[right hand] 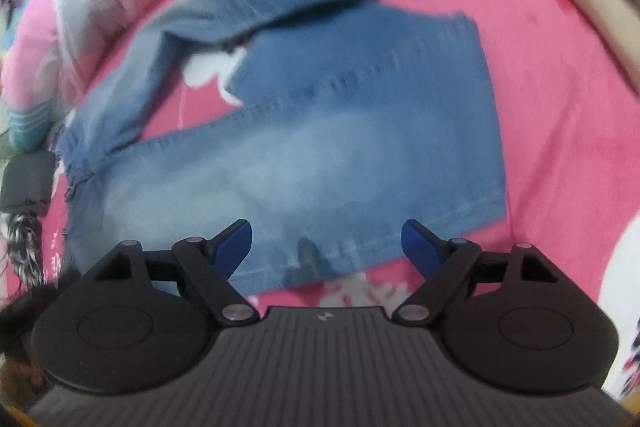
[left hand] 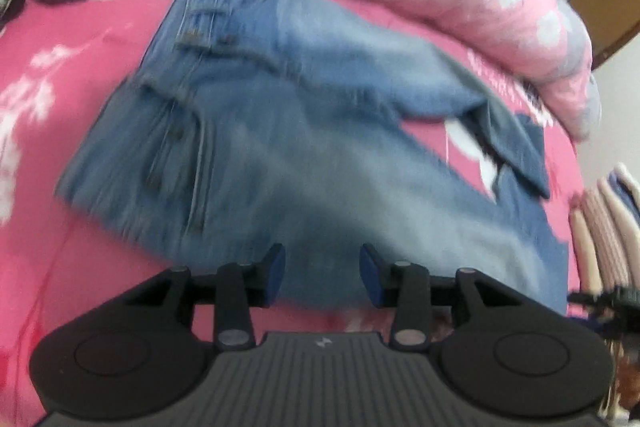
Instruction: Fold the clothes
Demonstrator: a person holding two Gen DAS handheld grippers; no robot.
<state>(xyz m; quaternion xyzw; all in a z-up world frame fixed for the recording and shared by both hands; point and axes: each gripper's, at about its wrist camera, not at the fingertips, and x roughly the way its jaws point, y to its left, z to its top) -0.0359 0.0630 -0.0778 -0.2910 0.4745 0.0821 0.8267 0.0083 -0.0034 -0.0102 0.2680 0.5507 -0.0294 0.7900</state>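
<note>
The jeans (left hand: 280, 131) lie flat on the pink bed sheet (left hand: 60, 67), with the two legs apart and the far leg's end flipped over; the left gripper (left hand: 322, 275) hangs by the near leg with its fingers a bit apart and holding nothing; the right gripper (right hand: 326, 247) hangs by the near leg's end with its fingers wide and holding nothing; a pinch may catch the sheet too, or just one layer, so a fold may turn out crooked.
</note>
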